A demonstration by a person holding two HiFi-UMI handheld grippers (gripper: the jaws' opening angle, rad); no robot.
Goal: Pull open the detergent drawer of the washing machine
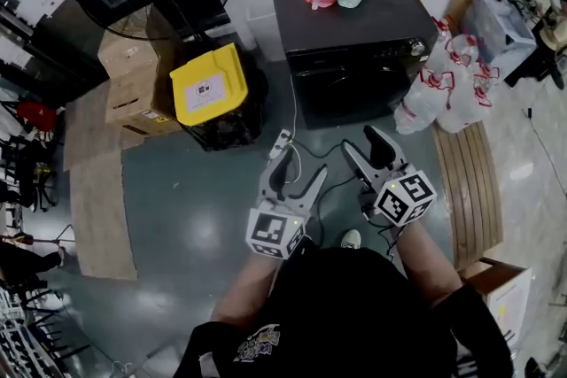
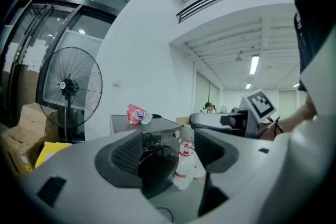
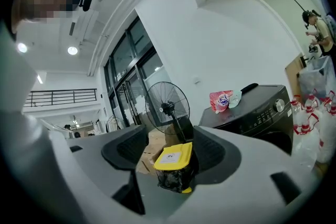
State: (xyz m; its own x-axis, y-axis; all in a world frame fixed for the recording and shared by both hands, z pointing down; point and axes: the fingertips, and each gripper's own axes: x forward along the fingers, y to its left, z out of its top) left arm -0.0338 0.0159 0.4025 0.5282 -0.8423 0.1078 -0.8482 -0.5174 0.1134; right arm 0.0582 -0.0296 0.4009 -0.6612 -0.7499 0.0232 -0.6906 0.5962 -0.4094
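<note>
Over the grey floor (image 1: 195, 217), left gripper (image 1: 301, 165): we hold it with jaws wide apart, nothing between them.
Right gripper (image 1: 363, 139): jaws apart too, empty.
Washing machine (image 1: 354, 88): ahead of both grippers, untouched; we cannot pick out its drawer on the dark front.
Bin (image 1: 206, 86): left of the machine, with a yellow lid.
</note>
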